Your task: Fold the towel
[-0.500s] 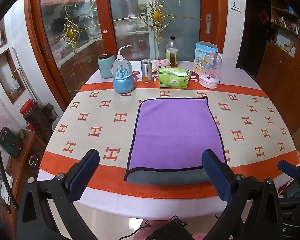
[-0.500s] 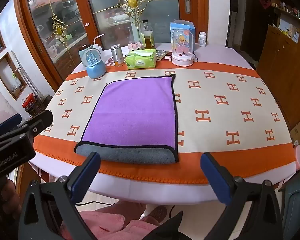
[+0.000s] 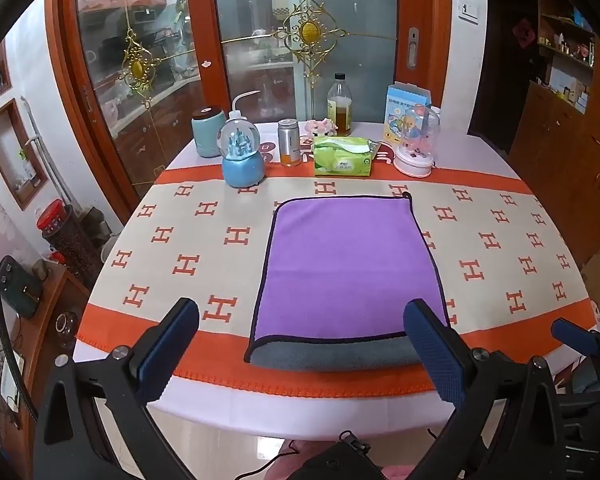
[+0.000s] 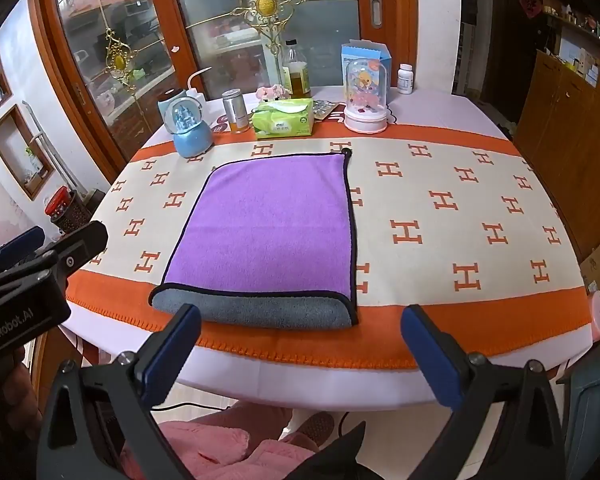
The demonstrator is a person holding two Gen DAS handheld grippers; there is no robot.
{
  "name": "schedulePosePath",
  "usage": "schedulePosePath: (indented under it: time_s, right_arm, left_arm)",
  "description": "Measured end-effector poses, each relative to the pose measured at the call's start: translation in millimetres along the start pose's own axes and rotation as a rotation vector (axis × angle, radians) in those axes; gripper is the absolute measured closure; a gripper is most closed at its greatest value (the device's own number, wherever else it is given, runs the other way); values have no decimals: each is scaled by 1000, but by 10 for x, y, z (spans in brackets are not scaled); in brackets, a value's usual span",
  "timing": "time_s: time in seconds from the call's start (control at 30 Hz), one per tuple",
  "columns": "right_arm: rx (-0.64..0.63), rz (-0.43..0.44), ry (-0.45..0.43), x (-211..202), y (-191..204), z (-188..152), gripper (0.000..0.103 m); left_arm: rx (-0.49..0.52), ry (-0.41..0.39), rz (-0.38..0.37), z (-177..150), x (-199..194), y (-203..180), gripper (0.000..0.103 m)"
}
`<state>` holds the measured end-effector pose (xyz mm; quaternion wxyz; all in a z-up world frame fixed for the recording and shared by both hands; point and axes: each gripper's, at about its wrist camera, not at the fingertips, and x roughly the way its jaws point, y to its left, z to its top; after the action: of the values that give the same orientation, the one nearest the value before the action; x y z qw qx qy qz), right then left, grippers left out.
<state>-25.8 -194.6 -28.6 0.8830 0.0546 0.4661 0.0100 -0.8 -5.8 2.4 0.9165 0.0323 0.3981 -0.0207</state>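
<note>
— Where's the towel (image 3: 350, 268)?

— Flat on the table (image 3: 500, 248), purple side up, its near edge turned to show a grey band by the orange border.

— And your tools?

— My left gripper (image 3: 300, 344) hangs above the table's near edge, jaws spread wide, holding nothing. My right gripper (image 4: 300, 350) is the same: wide apart, empty, short of the towel.

Not much moved in the last half second. In the left wrist view the towel (image 3: 350, 270) sits a touch further right between the wide-open left gripper (image 3: 302, 344) fingers, so that camera drifted slightly left. In the right wrist view the right gripper (image 4: 300, 350) has eased a bit closer to the worktop (image 4: 460, 216).
</note>
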Motion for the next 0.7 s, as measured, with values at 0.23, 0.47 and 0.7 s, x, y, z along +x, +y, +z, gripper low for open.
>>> schedulePosePath:
  time_s: [0.23, 0.47, 0.7]
  right_arm:
    - [0, -2, 0, -1, -6, 3, 3]
    - [-1, -1, 0, -6, -24, 3, 3]
    - [-8, -4, -2, -24, -31, -16, 3]
  left_arm:
    - [-5, 6, -5, -2, 11, 25, 1]
    - [-5, 11, -3, -3, 4, 20, 1]
    - [2, 20, 9, -65, 15, -15, 1]
